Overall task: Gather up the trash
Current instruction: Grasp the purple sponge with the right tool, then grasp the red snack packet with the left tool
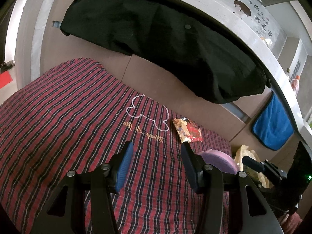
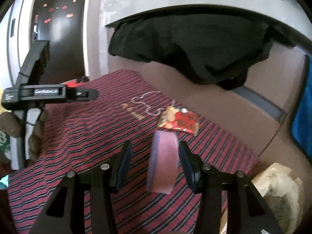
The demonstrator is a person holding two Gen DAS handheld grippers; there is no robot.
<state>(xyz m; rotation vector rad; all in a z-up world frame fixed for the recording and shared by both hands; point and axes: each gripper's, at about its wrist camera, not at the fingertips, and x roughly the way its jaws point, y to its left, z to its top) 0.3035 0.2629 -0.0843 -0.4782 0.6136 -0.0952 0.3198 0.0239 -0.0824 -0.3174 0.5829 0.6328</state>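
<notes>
From the left wrist, my left gripper hangs wide and empty over the striped cloth; one wrapper lies just above centre, likely my next pickup. A bag shows at lower right, probably for the trash. From the right wrist, my right gripper stands wide; one purple pad sits blurred between the jaws, nearer the right one, and I cannot tell whether it is gripped. One wrapper lies above it.
</notes>
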